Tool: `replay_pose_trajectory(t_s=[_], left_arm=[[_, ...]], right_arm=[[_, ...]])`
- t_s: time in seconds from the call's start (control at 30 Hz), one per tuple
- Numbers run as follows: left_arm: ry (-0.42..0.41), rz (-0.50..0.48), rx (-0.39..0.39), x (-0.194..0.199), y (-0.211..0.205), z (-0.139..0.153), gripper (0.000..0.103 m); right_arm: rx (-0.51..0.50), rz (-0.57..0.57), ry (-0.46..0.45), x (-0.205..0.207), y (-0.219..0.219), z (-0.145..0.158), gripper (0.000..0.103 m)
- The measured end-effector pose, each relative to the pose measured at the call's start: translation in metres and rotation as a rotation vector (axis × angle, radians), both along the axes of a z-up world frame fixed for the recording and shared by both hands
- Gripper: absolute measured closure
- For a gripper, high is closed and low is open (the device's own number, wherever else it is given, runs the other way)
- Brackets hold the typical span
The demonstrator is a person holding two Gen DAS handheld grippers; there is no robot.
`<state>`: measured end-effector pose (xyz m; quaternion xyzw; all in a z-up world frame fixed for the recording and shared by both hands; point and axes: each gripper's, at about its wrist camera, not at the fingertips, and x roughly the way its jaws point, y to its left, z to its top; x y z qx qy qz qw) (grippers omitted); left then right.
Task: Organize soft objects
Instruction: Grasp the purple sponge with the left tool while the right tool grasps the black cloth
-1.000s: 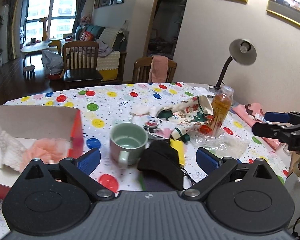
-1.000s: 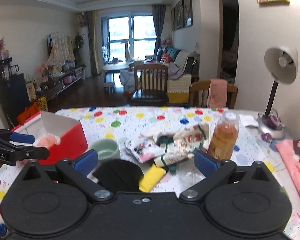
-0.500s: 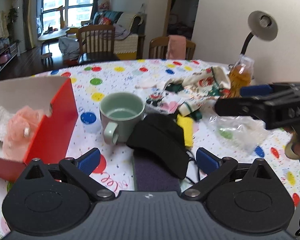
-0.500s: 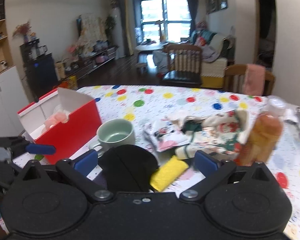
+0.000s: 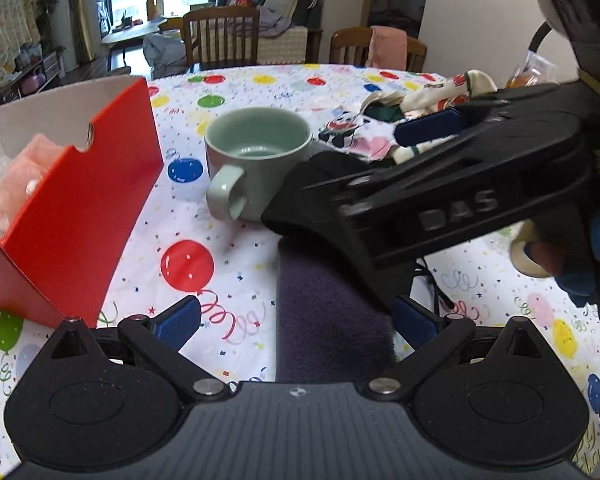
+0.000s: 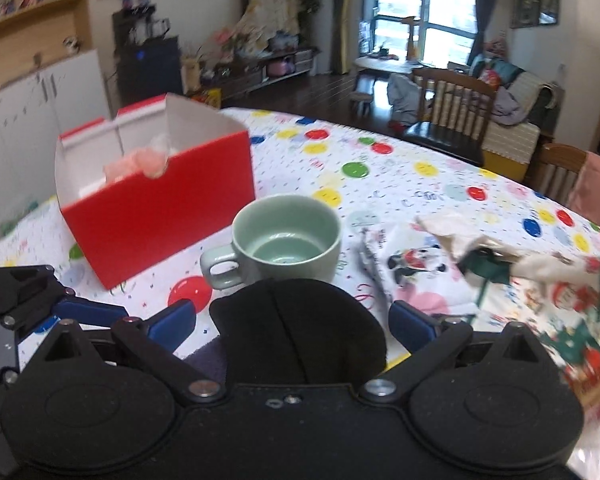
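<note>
A black soft cloth (image 6: 296, 328) lies on a dark purple towel (image 5: 332, 320) by the green mug (image 5: 256, 160). My left gripper (image 5: 296, 320) is open, low over the towel. My right gripper (image 6: 292, 324) is open with its jaws either side of the black cloth; its body (image 5: 460, 196) crosses the left wrist view from the right. A red box (image 6: 156, 196) at the left holds a pink fluffy item (image 5: 16, 176). Patterned socks and cloths (image 6: 500, 272) lie at the right.
The table has a balloon-print cloth (image 5: 188, 264). The mug (image 6: 284, 240) stands between the box and the cloths. An orange bottle (image 5: 532, 72) stands at the far right. Chairs (image 5: 220, 36) stand behind the table.
Both grippers have moved forward and down toward the black cloth and towel. The right gripper has swung left, now crossing the left wrist view.
</note>
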<state>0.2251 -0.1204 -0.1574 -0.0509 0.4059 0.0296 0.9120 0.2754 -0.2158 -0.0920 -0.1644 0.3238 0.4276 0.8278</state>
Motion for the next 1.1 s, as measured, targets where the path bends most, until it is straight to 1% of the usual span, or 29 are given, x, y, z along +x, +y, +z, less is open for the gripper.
replay_pose_trajectory(t_s=[0.1,0.23,0.43,0.53,0.6,0.67,0.7,0.77,0.8,0.83,0.87,0.9,0.93,1.1], left_arm=[[0.013,0.004,0.004,0.002,-0.002,-0.006,0.001],[0.033,-0.021,-0.007,0.005,-0.006,-0.014,0.001],[0.059,-0.021,-0.018,0.008,-0.009,-0.023,0.002],[0.070,-0.010,-0.035,0.009,-0.006,-0.026,0.005],[0.077,-0.013,-0.047,0.009,-0.005,-0.027,0.008],[0.083,-0.016,-0.051,0.010,-0.006,-0.028,0.015],[0.085,-0.018,-0.058,0.010,-0.006,-0.028,0.016],[0.091,-0.023,-0.071,0.011,-0.006,-0.029,0.022],[0.093,-0.026,-0.074,0.011,-0.007,-0.029,0.024],[0.095,-0.029,-0.075,0.012,-0.007,-0.029,0.028],[0.094,-0.032,-0.078,0.012,-0.007,-0.029,0.032],[0.095,-0.034,-0.081,0.012,-0.008,-0.028,0.032],[0.096,-0.038,-0.087,0.013,-0.008,-0.028,0.032],[0.101,-0.044,-0.084,0.014,-0.009,-0.027,0.033]], right_arm=[[-0.021,0.017,-0.015,0.005,0.011,-0.009,0.000],[-0.049,0.050,-0.032,0.011,0.019,-0.020,0.000],[-0.103,0.085,-0.033,0.019,0.027,-0.036,0.000],[-0.118,0.093,-0.019,0.022,0.031,-0.040,0.000],[-0.116,0.098,-0.019,0.021,0.030,-0.040,0.003],[-0.114,0.093,-0.009,0.022,0.030,-0.040,0.012],[-0.110,0.088,-0.007,0.023,0.029,-0.040,0.015],[-0.107,0.090,0.006,0.023,0.027,-0.039,0.025],[-0.102,0.093,0.014,0.023,0.026,-0.039,0.028],[-0.097,0.096,0.017,0.023,0.025,-0.038,0.036],[-0.091,0.103,0.019,0.022,0.024,-0.037,0.047],[-0.086,0.113,0.026,0.020,0.023,-0.035,0.053],[-0.080,0.121,0.033,0.019,0.022,-0.034,0.062],[-0.074,0.128,0.014,0.012,0.018,-0.030,0.077]])
